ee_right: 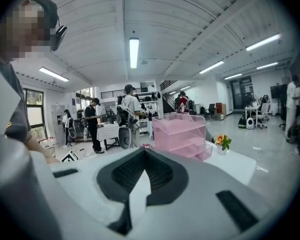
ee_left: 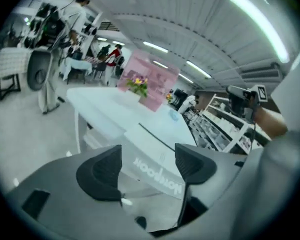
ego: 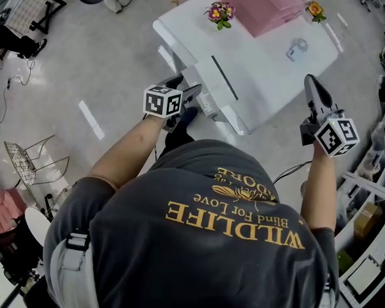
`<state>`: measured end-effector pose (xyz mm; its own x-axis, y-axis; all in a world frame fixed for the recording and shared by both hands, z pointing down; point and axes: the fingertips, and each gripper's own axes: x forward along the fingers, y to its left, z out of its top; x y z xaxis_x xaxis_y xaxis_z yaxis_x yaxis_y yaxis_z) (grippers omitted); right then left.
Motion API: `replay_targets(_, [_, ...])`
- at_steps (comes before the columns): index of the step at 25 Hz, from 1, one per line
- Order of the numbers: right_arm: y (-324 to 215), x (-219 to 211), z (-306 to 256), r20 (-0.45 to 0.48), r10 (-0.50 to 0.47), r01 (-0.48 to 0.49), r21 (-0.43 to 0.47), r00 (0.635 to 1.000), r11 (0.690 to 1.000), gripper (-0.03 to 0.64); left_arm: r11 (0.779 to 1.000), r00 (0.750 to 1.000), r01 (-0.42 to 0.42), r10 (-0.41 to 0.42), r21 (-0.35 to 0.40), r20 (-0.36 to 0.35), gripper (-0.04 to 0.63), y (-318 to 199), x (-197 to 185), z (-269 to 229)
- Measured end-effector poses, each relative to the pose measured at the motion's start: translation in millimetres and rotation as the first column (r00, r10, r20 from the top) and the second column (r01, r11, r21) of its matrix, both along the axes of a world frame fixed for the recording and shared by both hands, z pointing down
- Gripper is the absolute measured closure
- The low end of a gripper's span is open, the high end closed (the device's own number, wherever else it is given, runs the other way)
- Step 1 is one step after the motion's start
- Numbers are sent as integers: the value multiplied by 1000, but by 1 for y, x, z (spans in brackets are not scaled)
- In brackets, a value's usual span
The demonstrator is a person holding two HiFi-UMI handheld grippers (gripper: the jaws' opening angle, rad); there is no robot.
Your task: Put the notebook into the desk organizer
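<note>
Head view: shows the pink desk organizer (ego: 263,2) at the far end of the white desk (ego: 276,69), cut off by the top edge, with a small flower pot (ego: 219,11) at either side. Contents not discernible through its translucent tiers. White notebook (ego: 218,98) flat on the near end of the desk, well apart from the organizer.

Left gripper view: shows the left gripper (ee_left: 148,149) with jaws apart and the notebook ahead between them, its lettering upside down, neither pad seen pressing on it.

Right gripper view: shows the right gripper (ee_right: 145,152) with jaws together, nothing clamped.

Small round item (ego: 298,47) on the desk too small to identify.
</note>
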<state>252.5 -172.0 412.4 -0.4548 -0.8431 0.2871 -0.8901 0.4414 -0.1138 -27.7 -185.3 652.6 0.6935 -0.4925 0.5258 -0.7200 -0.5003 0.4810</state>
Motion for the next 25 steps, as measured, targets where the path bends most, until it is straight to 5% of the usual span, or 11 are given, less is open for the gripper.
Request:
replay_targets(4, [0,-3,2,-16,-9,9,-14,1000,1000,617,965,984,125,-151,-231,-95,252,0,-8,50])
replay_targets(8, [5,7,4,-30,10,-11,-24,1000,1000,615,932,969,148,-204,-330,-140,264,-7,-1,72])
replay_targets(12, [12,21,4,-44,32,-33,-32,999,999,617,901,946,156,-253,-404,-200,414,-14,6,81])
replay_targets(18, [16,39,-5,-44,59,-60,-11,997,998,617,883,930,152,-280,-445,-237,584,-13,13,56])
replay_targets(21, [16,42,-10,-38,65,-65,-1,997,998,615,881,912,125,-283,-456,-297,586,-10,15,26])
replay_targets(25, [7,44,-20,-22,75,-75,23,997,997,617,908,887,86,-258,-411,-384,586,-24,19,-29])
